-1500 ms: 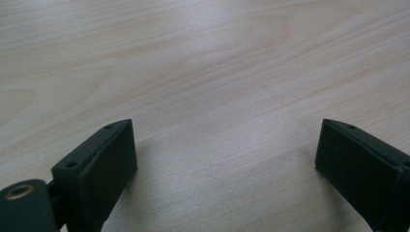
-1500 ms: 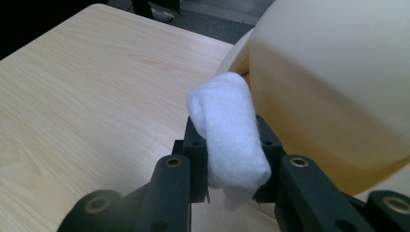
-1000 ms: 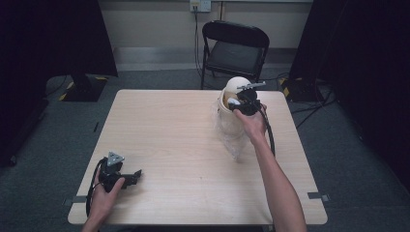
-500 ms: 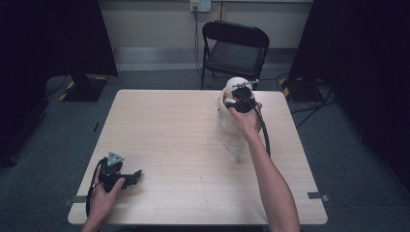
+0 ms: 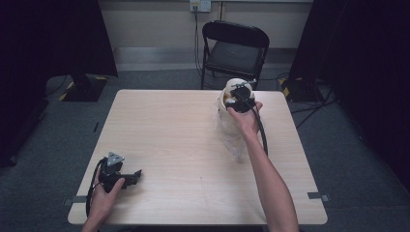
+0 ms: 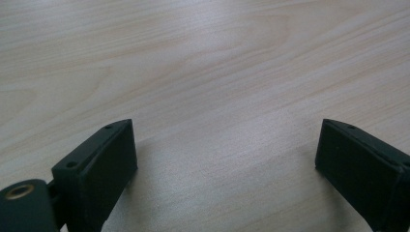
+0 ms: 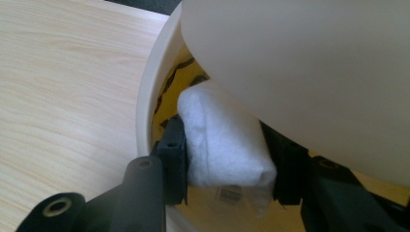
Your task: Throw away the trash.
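The white foam-like wad (image 7: 225, 140) sits between the jaws of the right hand-held gripper (image 7: 227, 159), inside the mouth of a cream-coloured tub (image 7: 150, 96) at the far right part of the tabletop (image 5: 169, 125). The jaws have just been opening, yet both still touch the sides of the wad, so it remains pinched between them. A pale, rounded surface (image 7: 309, 72) hangs right above the wad, partly covering the tub's opening; yellow and dark markings show on the inner wall behind it. From above, the right hand-held gripper (image 5: 240, 95) points down into the tub (image 5: 227, 96), and a crumpled clear plastic bag (image 5: 229, 133) lies against the near side of the tub, under the person's wrist. Well apart, at the near left corner, the left hand-held gripper (image 5: 121, 175) rests low on the bare tabletop (image 6: 217, 63), its jaws spread wide with nothing between them. A black folding chair (image 5: 235, 48) stands beyond the table's far edge.
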